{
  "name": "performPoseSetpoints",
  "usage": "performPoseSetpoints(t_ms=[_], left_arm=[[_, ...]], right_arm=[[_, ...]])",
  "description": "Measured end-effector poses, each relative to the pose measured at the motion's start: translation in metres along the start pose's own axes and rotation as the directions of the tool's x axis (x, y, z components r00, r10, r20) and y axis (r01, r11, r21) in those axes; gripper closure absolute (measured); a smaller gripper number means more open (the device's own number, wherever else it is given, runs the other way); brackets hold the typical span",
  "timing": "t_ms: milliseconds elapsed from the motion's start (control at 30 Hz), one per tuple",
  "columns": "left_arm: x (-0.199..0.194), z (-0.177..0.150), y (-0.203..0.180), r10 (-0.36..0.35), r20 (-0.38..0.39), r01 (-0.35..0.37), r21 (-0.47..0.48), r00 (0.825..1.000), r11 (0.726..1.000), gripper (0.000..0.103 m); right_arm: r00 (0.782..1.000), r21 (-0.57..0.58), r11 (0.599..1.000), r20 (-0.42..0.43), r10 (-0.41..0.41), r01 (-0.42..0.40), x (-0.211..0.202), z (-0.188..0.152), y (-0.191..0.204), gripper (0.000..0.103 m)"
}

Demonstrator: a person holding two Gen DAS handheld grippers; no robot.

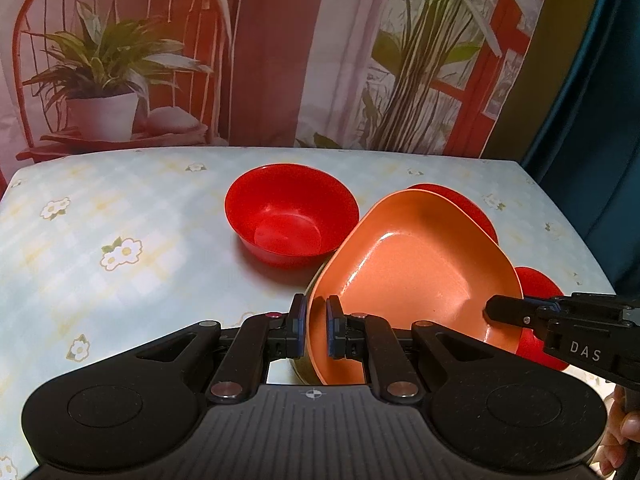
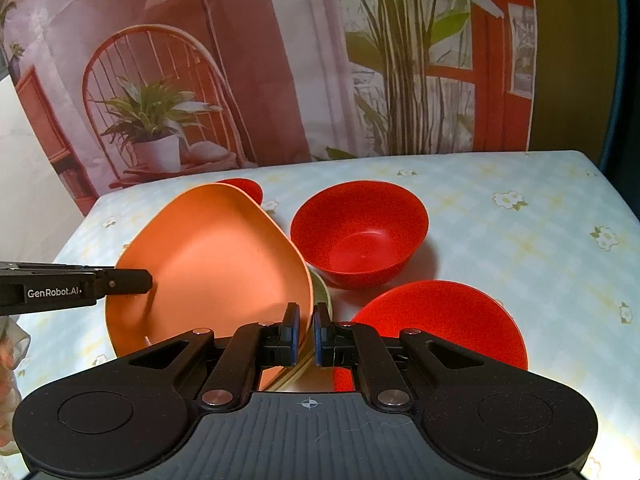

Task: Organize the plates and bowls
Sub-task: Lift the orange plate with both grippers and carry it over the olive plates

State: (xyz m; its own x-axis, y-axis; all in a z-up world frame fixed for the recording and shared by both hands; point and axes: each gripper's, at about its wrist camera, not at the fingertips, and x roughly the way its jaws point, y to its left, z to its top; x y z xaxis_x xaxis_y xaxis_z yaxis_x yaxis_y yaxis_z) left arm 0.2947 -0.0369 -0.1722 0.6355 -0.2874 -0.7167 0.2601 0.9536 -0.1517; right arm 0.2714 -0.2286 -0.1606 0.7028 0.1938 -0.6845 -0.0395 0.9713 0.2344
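An orange plate [image 1: 416, 264] [image 2: 216, 256] is held at two opposite rims, with its far edge tipped up. My left gripper [image 1: 316, 328] is shut on its near-left rim; in the right wrist view the left gripper [image 2: 146, 280] reaches in from the left. My right gripper [image 2: 306, 332] is shut on the right rim and shows as the right gripper [image 1: 490, 311] at the plate's right edge. A pale green plate [image 2: 322, 290] [image 1: 302, 372] peeks out just under the orange one. Red bowls stand around: one bowl [image 1: 292, 216], another bowl [image 2: 360, 232] and a nearer bowl [image 2: 440, 320].
The table [image 1: 100, 220] has a pale floral cloth, with bare cloth to the left in the left wrist view. A printed backdrop [image 1: 260, 60] of a chair and plants hangs behind. A dark curtain [image 1: 600, 120] stands at the right. A person's hand [image 1: 624, 432] grips the right tool.
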Motion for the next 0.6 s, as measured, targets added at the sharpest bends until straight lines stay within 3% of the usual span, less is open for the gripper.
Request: performPoseSetpoints(t_ms=[600], left_arm=[[0.019, -0.001, 0.002, 0.014, -0.054, -0.013, 0.031, 0.998, 0.999, 0.092]], right_arm=[[0.999, 0.005, 1.000, -0.032, -0.005, 0.005, 0.016, 0.003, -0.003, 0.095]])
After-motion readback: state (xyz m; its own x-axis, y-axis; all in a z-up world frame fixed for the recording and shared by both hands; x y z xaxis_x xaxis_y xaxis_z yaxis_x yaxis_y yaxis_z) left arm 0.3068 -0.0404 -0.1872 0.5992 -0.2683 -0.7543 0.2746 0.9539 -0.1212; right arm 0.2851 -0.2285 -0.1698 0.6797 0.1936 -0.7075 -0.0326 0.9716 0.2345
